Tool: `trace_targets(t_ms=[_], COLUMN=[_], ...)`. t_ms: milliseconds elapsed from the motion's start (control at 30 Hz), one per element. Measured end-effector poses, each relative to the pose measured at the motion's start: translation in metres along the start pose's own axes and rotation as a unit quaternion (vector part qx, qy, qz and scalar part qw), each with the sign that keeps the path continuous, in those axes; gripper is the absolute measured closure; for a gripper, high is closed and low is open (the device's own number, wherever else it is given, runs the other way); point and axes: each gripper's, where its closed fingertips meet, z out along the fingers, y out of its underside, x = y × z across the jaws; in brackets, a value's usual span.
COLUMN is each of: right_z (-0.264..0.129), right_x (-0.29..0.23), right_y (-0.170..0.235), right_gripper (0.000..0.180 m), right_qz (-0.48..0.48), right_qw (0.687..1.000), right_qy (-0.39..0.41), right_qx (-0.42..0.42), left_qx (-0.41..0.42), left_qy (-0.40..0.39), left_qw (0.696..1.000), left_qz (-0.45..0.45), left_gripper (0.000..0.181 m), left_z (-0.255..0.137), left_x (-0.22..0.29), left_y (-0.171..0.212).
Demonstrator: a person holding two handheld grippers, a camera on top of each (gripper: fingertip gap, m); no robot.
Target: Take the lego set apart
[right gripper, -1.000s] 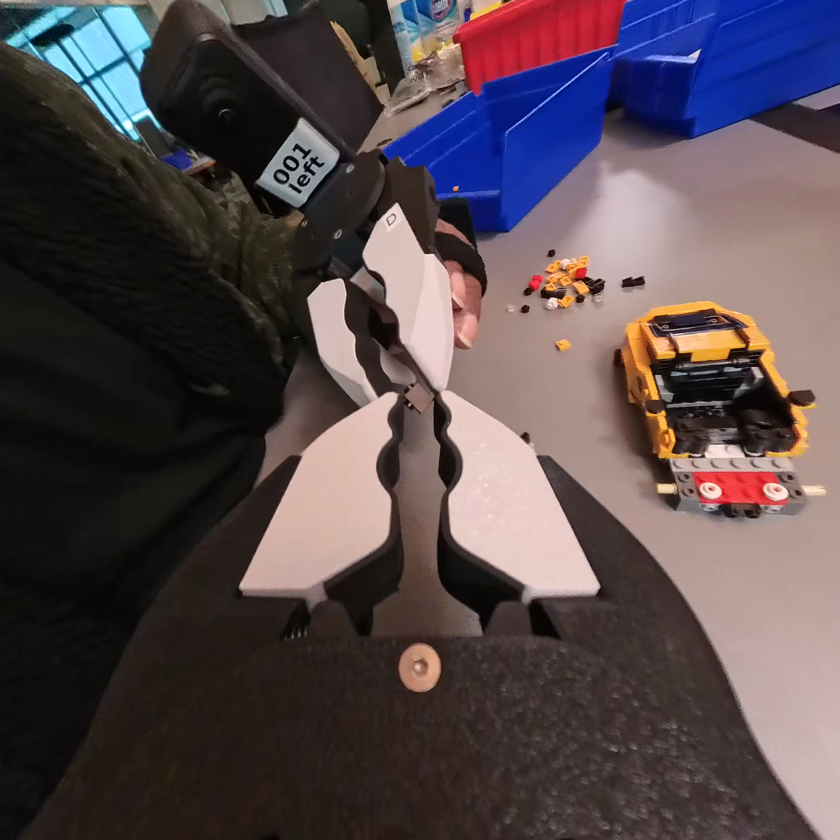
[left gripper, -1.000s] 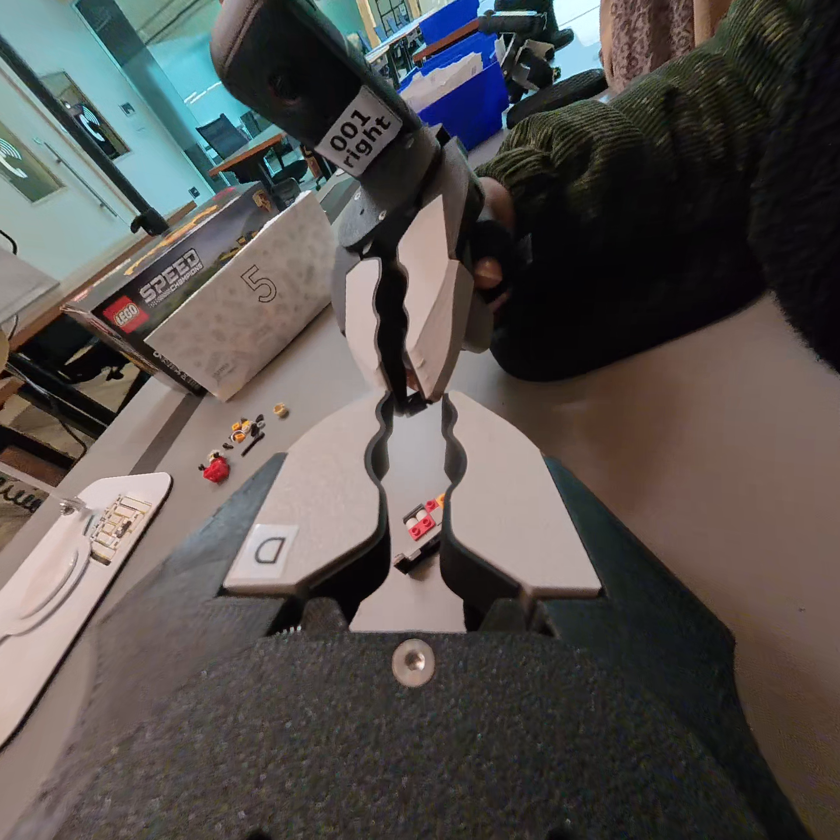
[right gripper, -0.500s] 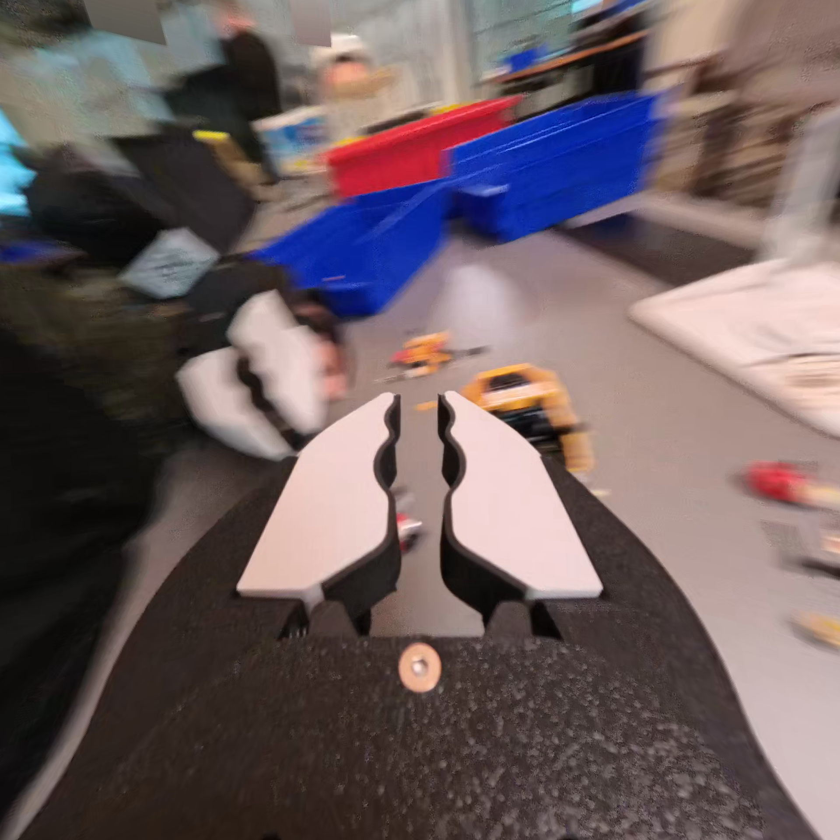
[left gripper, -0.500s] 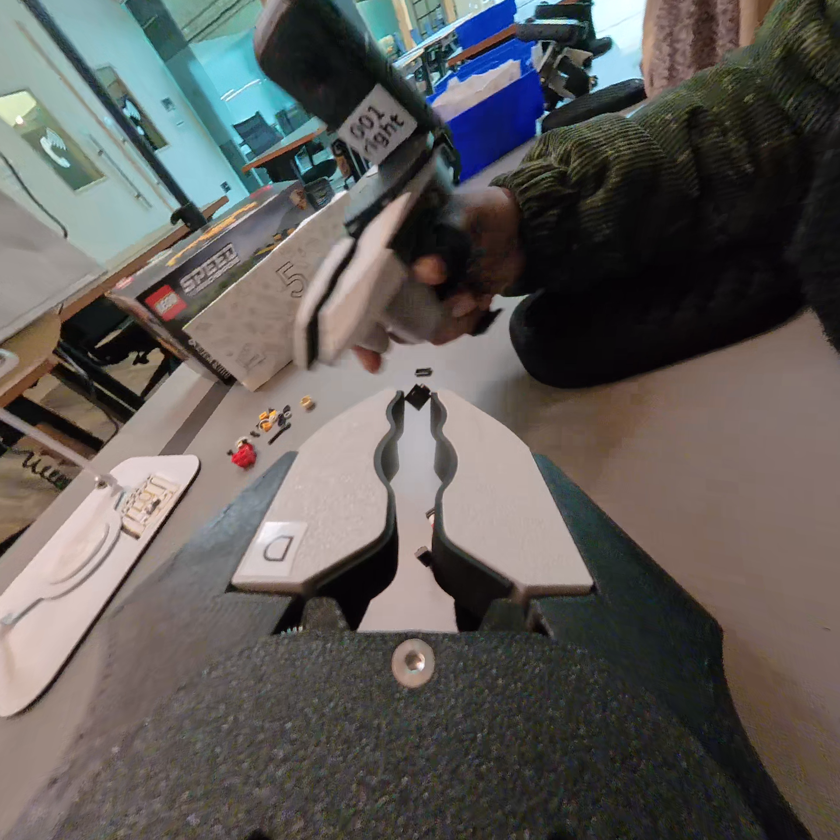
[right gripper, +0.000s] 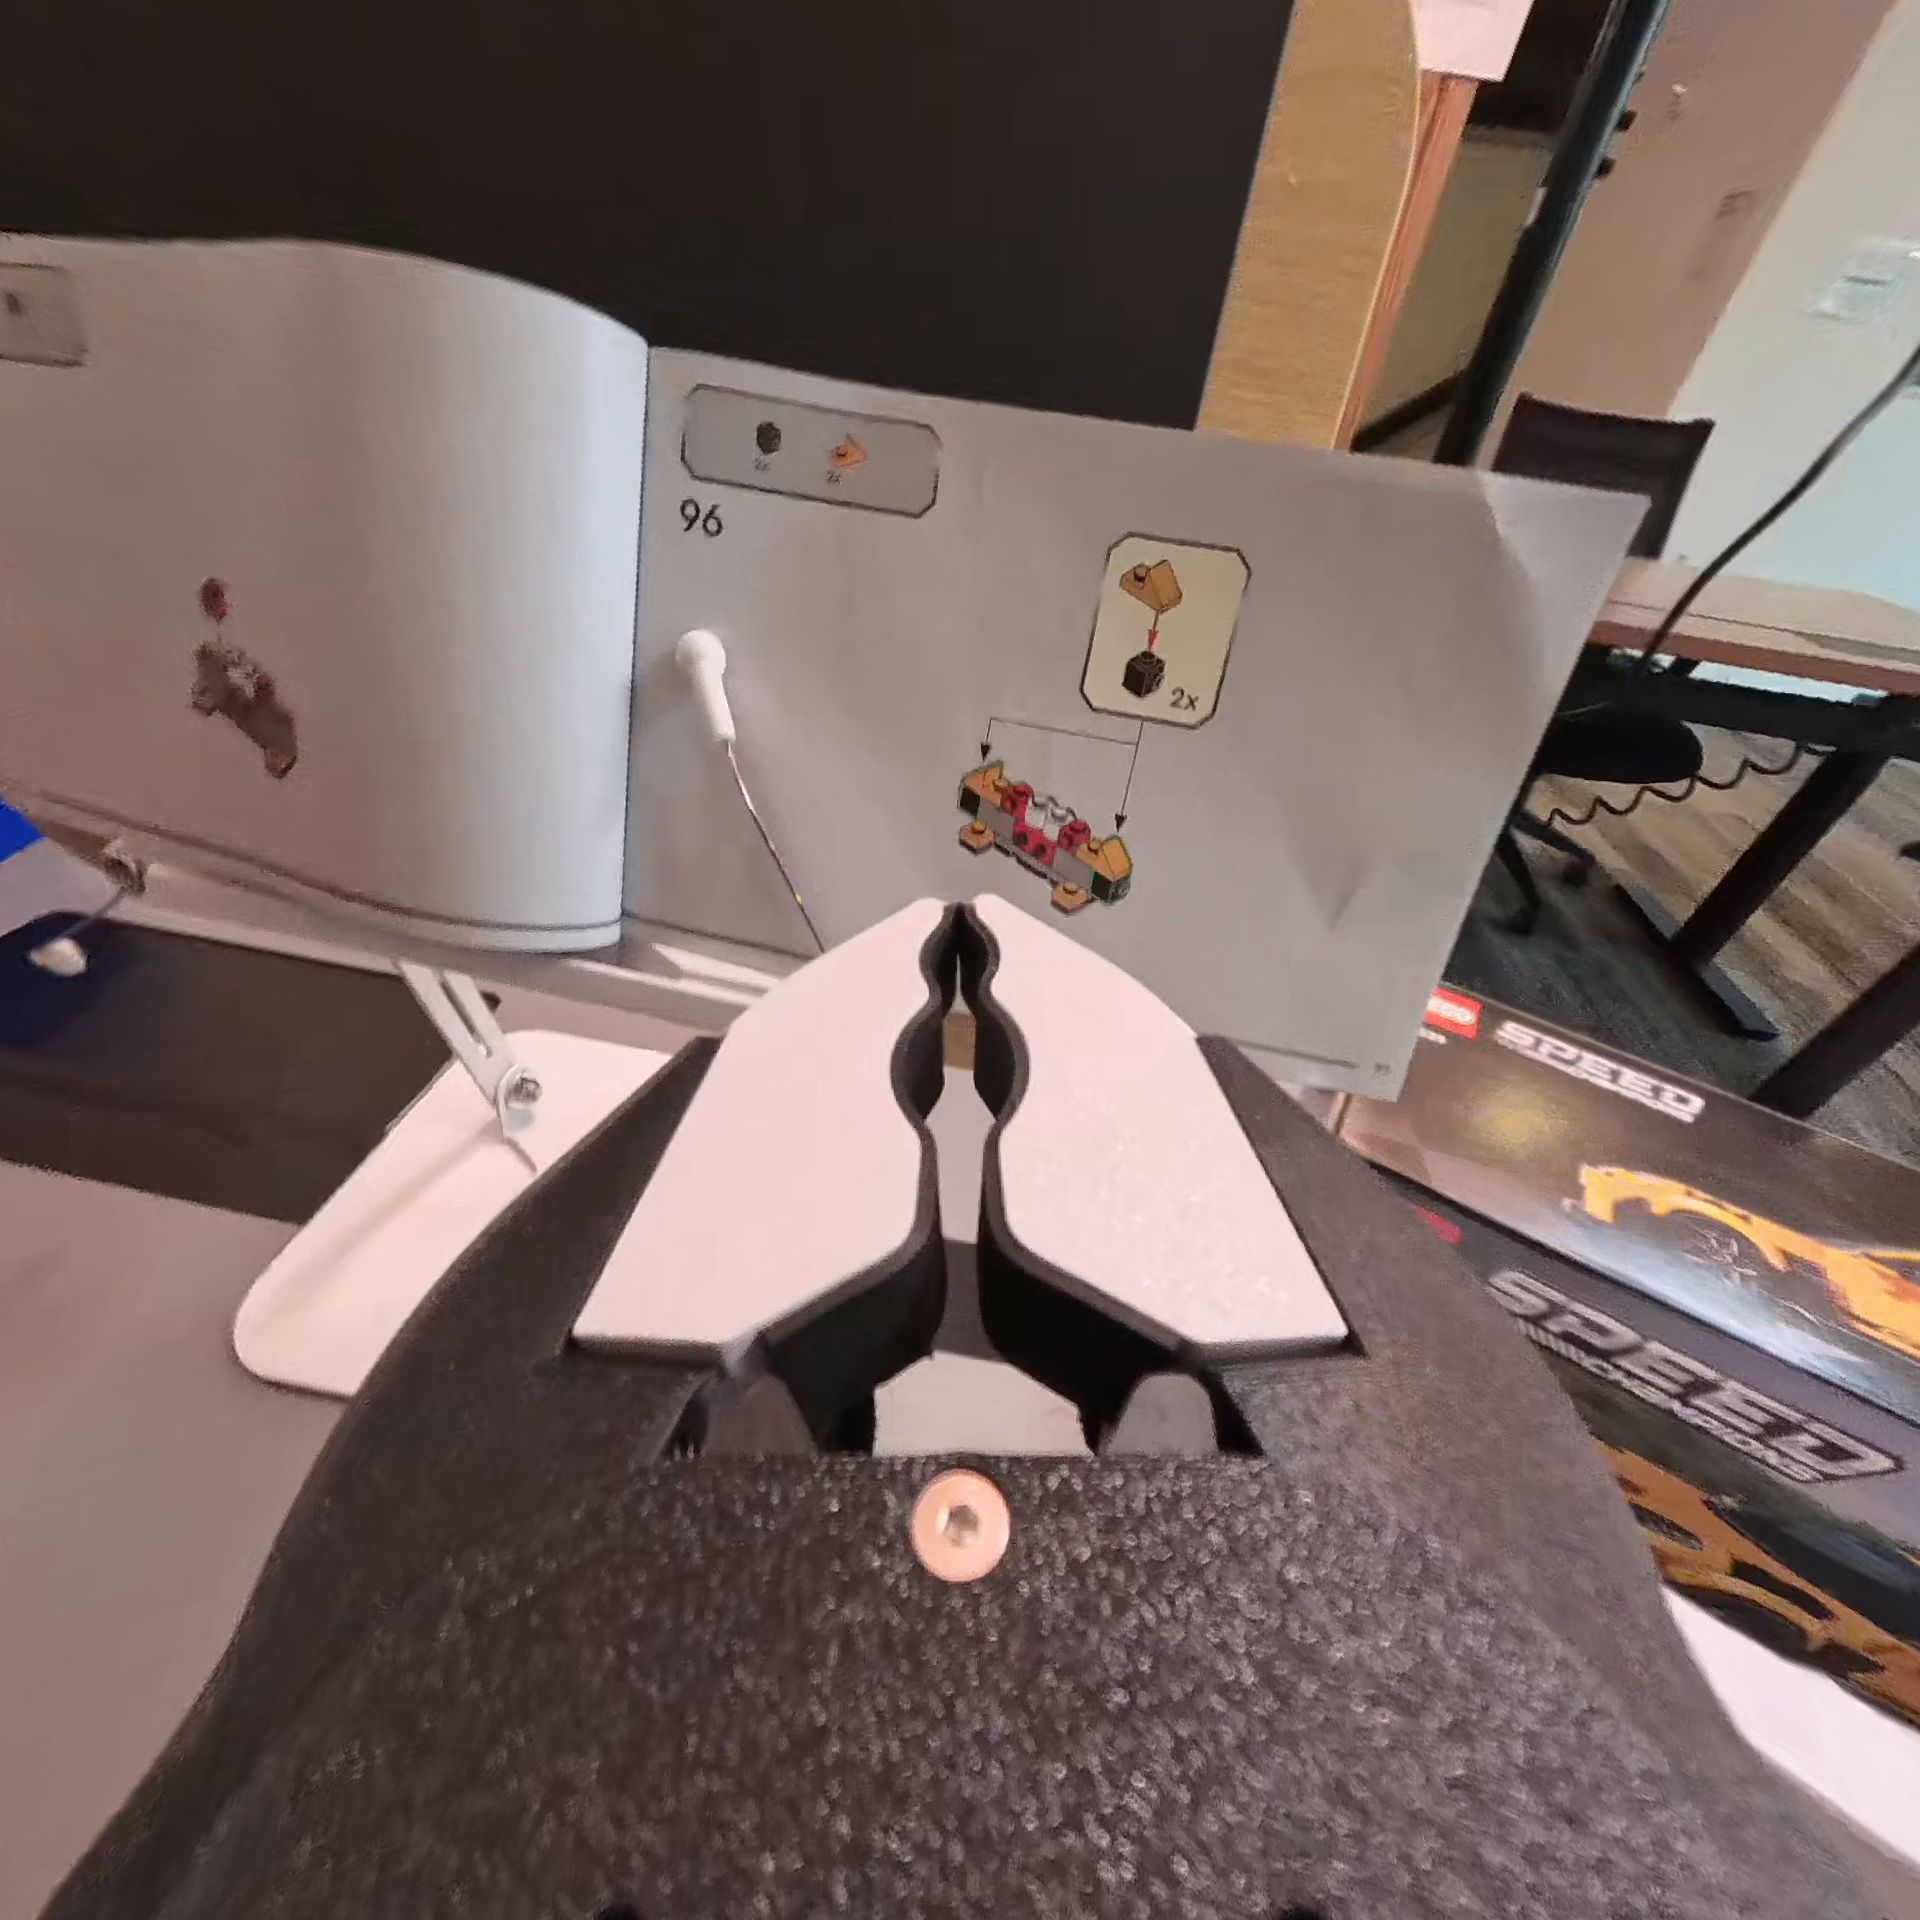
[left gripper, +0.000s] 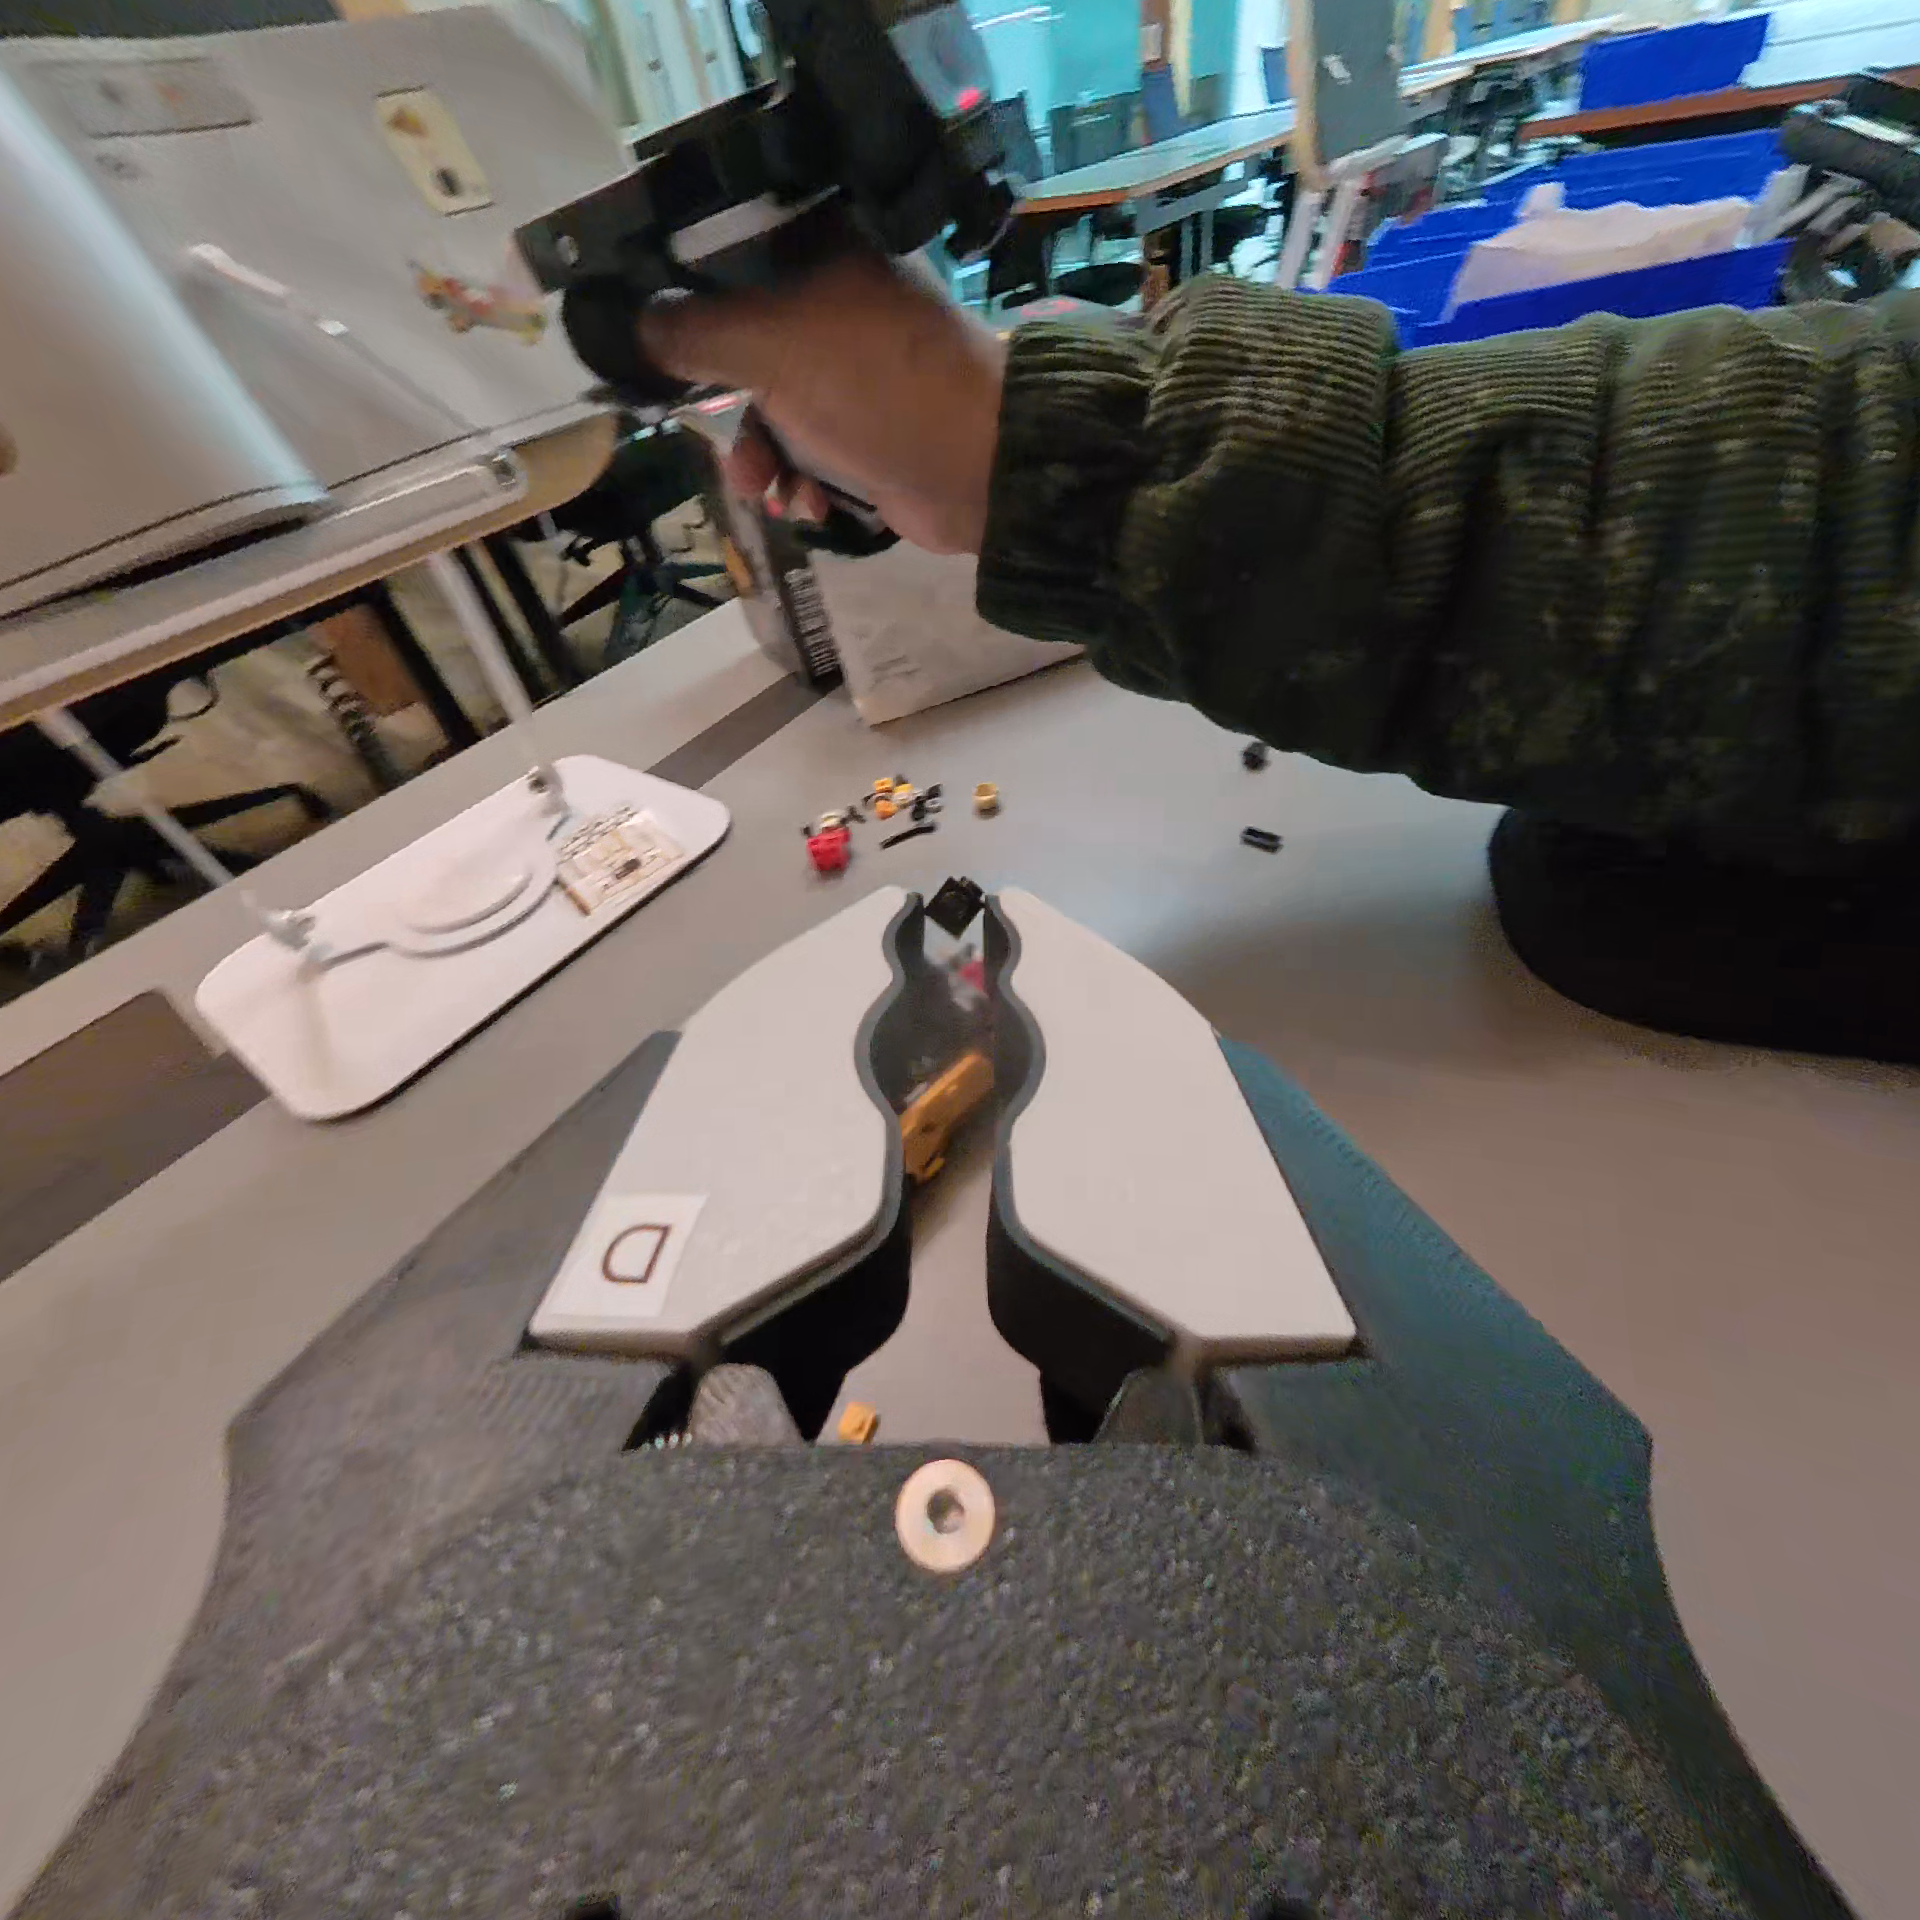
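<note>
Lego brick (left gripper: 957, 902), black, sits pinched in the left gripper (left gripper: 954, 906) tips at 12 o'clock; set it by the loose bits (left gripper: 883, 816). Right gripper (right gripper: 958, 914) is clenched, empty.

— What stands behind the grey table (left gripper: 1403, 1195)?
— An open instruction booklet (right gripper: 1039, 675) propped on a white stand (left gripper: 416, 966).
— And to the right?
— A dark printed box (right gripper: 1714, 1247) lies beside it; blue bins (left gripper: 1621, 260) sit far back.

Yellow lego car (left gripper: 940, 1117) mostly hidden behind left gripper (left gripper: 956, 912) fingers.
</note>
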Motion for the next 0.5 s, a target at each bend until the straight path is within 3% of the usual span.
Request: trace_targets(t_ms=[233, 500], right_z=[0.007, 0.018], right_x=[-0.025, -0.041], right_y=[-0.037, -0.032], right_gripper=[0.180, 0.180], right_qz=[-0.021, -0.026], right_qw=[1.000, 1.000], right_qy=[-0.009, -0.009], right_qx=[0.021, -0.009], left_qx=[0.003, -0.002], left_qy=[-0.066, -0.100], left_qw=[0.996, 0.993], left_qz=[-0.052, -0.070], left_gripper=[0.170, 0.170], left_z=[-0.025, -0.042], left_x=[-0.039, -0.055], left_y=[0.003, 0.005])
